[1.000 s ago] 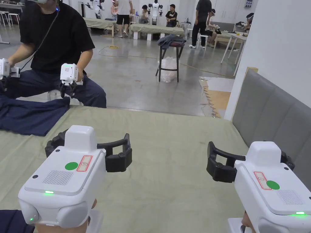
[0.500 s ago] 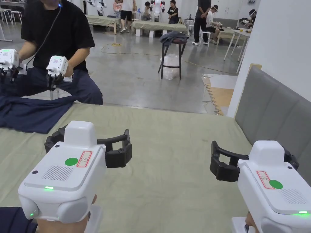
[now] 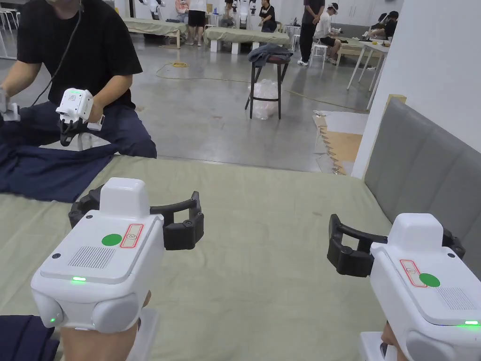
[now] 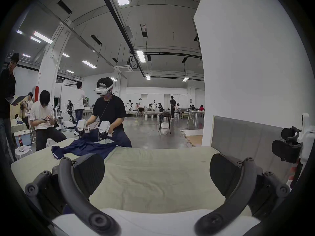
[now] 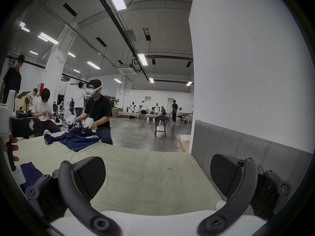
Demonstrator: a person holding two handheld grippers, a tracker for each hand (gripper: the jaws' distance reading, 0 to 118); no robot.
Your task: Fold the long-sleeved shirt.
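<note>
Left gripper (image 3: 141, 221) and right gripper (image 3: 392, 249) hover above the pale green bed cover (image 3: 263, 244), jaws spread wide, nothing between them. A corner of navy cloth (image 3: 21, 336), likely the long-sleeved shirt, lies at the cover's near edge beneath the left gripper. At the cover's far corner another person (image 3: 75, 51) works a second navy garment (image 3: 42, 171).

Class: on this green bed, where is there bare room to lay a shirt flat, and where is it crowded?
Free: the wide green sheet ahead of the open left gripper and right gripper, bordered right by the grey headboard. Crowded: the far left corner, where another person's navy garment lies, and the near left edge, with navy cloth.
</note>
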